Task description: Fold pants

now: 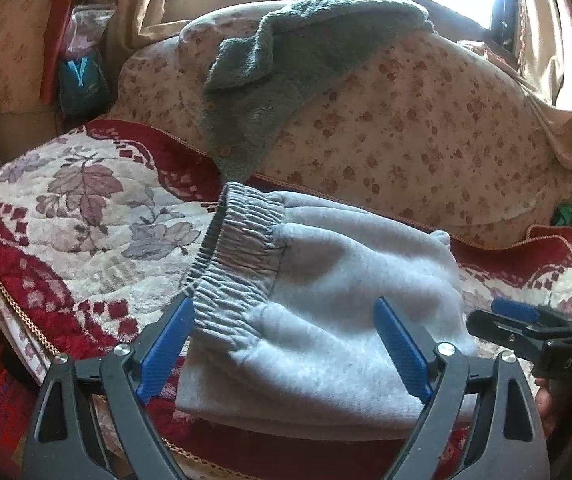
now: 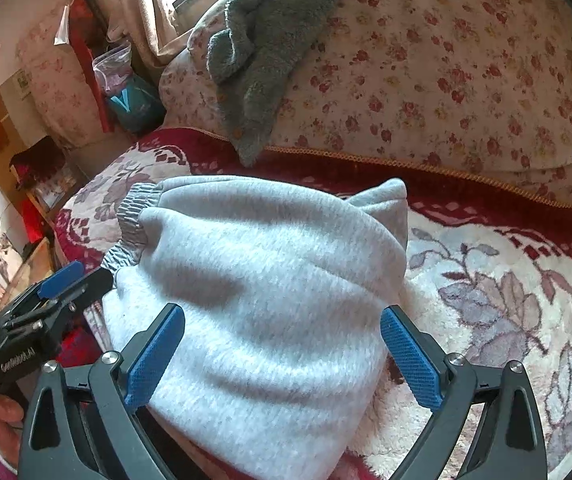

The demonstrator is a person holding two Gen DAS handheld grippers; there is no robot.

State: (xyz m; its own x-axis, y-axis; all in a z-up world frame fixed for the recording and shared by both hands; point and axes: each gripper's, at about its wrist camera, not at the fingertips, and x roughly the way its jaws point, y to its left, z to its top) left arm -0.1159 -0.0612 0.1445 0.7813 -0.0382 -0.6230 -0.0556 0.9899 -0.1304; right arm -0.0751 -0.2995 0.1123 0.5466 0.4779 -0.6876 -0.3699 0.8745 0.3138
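Light grey pants (image 1: pixel 325 300) lie folded into a thick bundle on the red and cream floral blanket (image 1: pixel 86 216), with the gathered elastic waistband (image 1: pixel 238 248) at their left end. My left gripper (image 1: pixel 284 308) hovers open over the waistband end, its blue pads wide apart and not pressing the cloth. In the right wrist view the pants (image 2: pixel 270 280) fill the middle. My right gripper (image 2: pixel 284 314) is open above their near edge, with cloth between its pads but not squeezed. Each gripper also shows in the other's view, the right gripper (image 1: pixel 513 312) and the left gripper (image 2: pixel 62 280).
A large floral-covered cushion (image 1: pixel 405 132) rises behind the pants with a grey-green fleece garment (image 1: pixel 270 80) draped over it. A window and curtains are behind. Bags (image 1: pixel 82 76) and clutter stand at the far left. The blanket's front edge drops off at the lower left.
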